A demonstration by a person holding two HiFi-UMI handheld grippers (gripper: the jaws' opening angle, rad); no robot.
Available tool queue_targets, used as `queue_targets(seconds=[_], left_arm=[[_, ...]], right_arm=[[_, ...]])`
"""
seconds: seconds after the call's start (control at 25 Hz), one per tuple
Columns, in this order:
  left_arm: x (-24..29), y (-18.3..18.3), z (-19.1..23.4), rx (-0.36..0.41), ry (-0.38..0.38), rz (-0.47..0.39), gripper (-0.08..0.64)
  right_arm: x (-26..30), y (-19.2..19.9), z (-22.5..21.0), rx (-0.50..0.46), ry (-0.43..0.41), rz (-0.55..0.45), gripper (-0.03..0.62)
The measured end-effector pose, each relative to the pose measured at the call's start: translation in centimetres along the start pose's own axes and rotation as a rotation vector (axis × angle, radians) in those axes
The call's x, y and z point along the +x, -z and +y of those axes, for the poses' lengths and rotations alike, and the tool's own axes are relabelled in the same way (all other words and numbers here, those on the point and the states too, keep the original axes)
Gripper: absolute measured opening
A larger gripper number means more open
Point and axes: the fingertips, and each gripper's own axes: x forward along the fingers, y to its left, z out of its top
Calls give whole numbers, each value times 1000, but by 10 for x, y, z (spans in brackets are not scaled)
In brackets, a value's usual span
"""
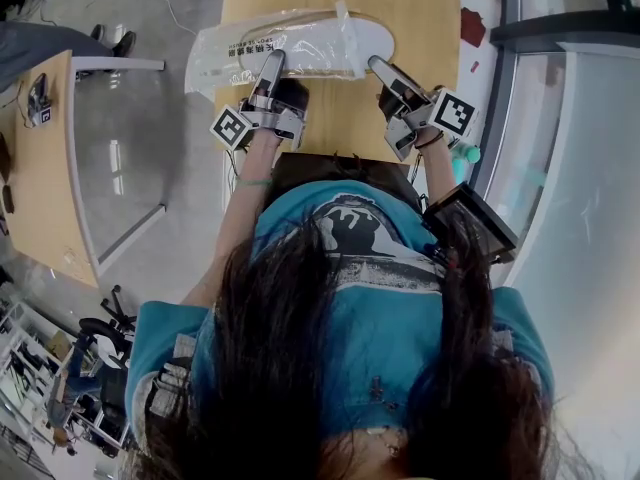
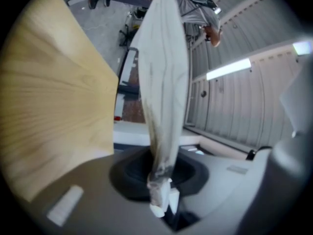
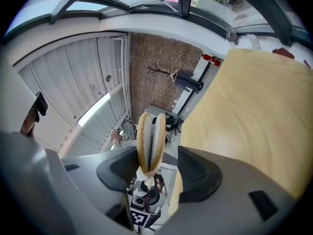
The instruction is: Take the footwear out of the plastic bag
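Observation:
A clear plastic bag with printed text lies across the wooden table, and a pair of flat white footwear lies inside it. My left gripper rests at the bag's near edge. In the left gripper view, the left gripper pinches a hanging fold of the plastic bag. My right gripper sits at the footwear's right end. In the right gripper view, the tan-edged footwear stands edge-on between the wide jaws of the right gripper, with a gap on the right side.
The tabletop runs far beyond both grippers. A second wooden desk stands to the left across grey floor. A glass partition runs along the right, and a dark flat device hangs by the person's side.

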Motion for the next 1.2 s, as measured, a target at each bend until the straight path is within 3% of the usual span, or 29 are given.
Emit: queue_targets(seconds=[0.24, 0.28, 0.36, 0.56, 0.88, 1.04, 1.2], left_arm=[[1, 12, 3, -8, -20, 52, 66], [0, 12, 3, -7, -21, 48, 66], [0, 13, 4, 39, -32, 68, 71], [3, 19, 12, 146, -79, 128, 92], [-10, -1, 38, 153, -191, 79, 93], [-21, -22, 67, 146, -301, 21, 2], [-8, -20, 78, 171, -319, 69, 0]], right_arm=[[8, 2, 16, 100, -100, -5, 208], [8, 2, 15, 109, -95, -3, 139], [6, 3, 11, 93, -59, 4, 108], [-7, -3, -1, 48, 2, 9, 101], [-31, -26, -4, -59, 97, -5, 100], [-47, -50, 2, -134, 142, -53, 98], [-49, -58, 9, -178, 179, -72, 97]])
